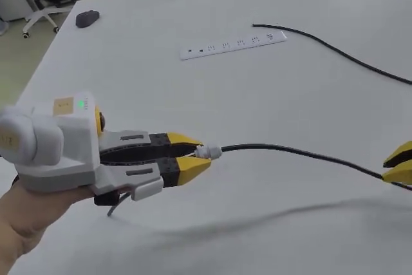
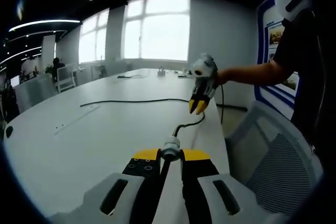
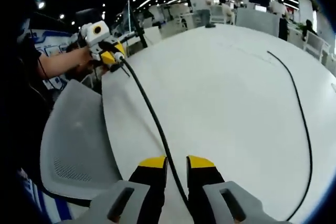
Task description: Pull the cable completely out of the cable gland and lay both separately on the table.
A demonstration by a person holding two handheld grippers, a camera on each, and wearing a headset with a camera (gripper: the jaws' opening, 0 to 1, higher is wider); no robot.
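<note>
1. Left gripper (image 1: 203, 152) is clamping its jaws on the cable gland (image 1: 209, 152). It is holding the white fitting at the jaw tips, above the near part of the worktop (image 1: 193, 94).
2. Coming out of the gland, the black cable (image 1: 290, 152) is spanning the gap to the right gripper (image 1: 400, 162). In the right gripper view it is passing between that gripper's jaws. Whether those jaws are pressing on it cannot be told.
3. Progress, as judged: the cable is sitting in the gland and is not yet pulled out. Neither part is resting on the worktop, so the extraction step is in hand and not finished.
4. Work remaining, as judged:
   - drawing the cable fully clear of the gland;
   - laying the gland and the cable down apart from each other.
5. Count, near zone: two grippers, one cable gland and one cable joining them.
6. Count, far zone:
   - one white power strip (image 1: 233, 44) lying flat;
   - one second black cable (image 1: 335, 49) starting just beside the strip's end and trailing off to the right;
   - one small dark object (image 1: 87, 18) lying near the far left edge, too small to identify.
</note>
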